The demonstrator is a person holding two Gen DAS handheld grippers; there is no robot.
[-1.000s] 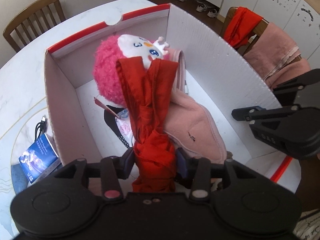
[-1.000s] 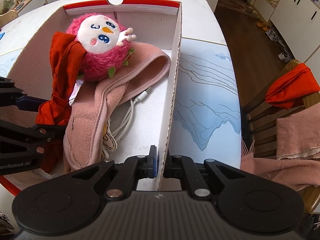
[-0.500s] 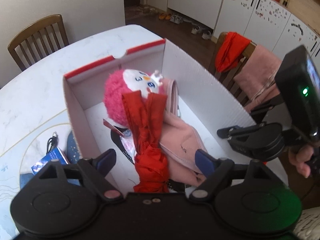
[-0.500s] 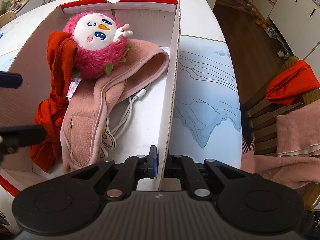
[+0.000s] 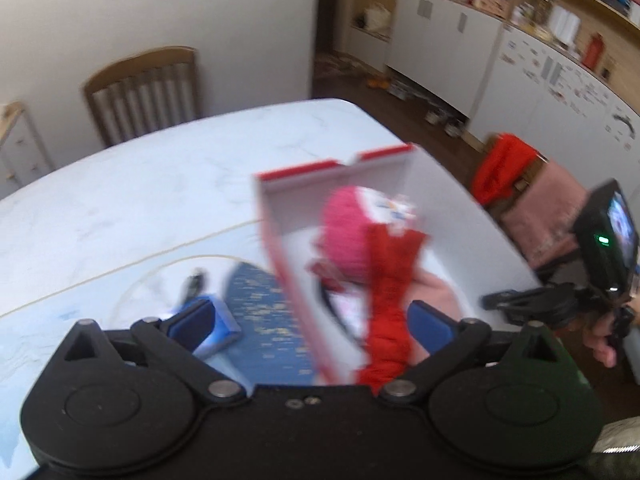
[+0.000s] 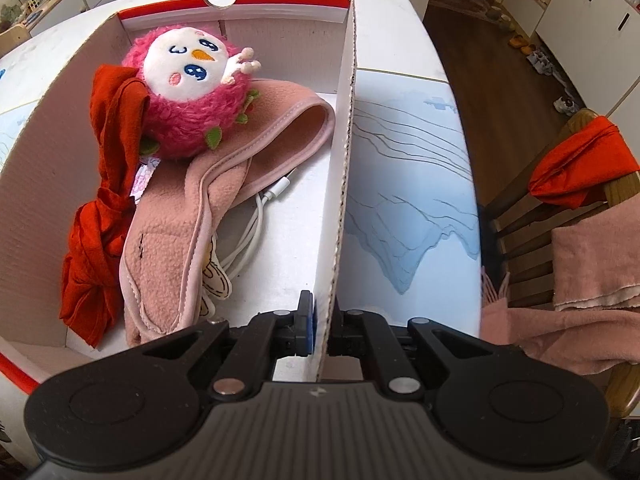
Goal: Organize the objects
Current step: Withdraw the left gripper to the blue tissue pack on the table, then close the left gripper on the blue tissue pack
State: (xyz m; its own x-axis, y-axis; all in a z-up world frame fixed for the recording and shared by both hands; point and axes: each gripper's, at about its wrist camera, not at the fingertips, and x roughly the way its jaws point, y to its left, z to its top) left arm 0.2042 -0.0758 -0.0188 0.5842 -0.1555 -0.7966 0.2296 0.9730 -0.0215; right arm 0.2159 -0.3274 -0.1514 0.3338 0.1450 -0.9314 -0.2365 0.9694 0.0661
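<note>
While the right hand-held gripper (image 6: 318, 330) pinches the box (image 6: 346, 184) wall, the red cloth (image 6: 104, 216) lies inside; the left hand-held gripper (image 5: 310, 320) is opening, empty. A packet (image 5: 214, 330) on the tabletop (image 5: 160, 184) probably remains.

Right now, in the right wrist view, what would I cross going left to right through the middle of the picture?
red cloth → pink fleece band → white cable → box's right wall → blue mountain-print mat → wooden chair draped with pink towel
</note>
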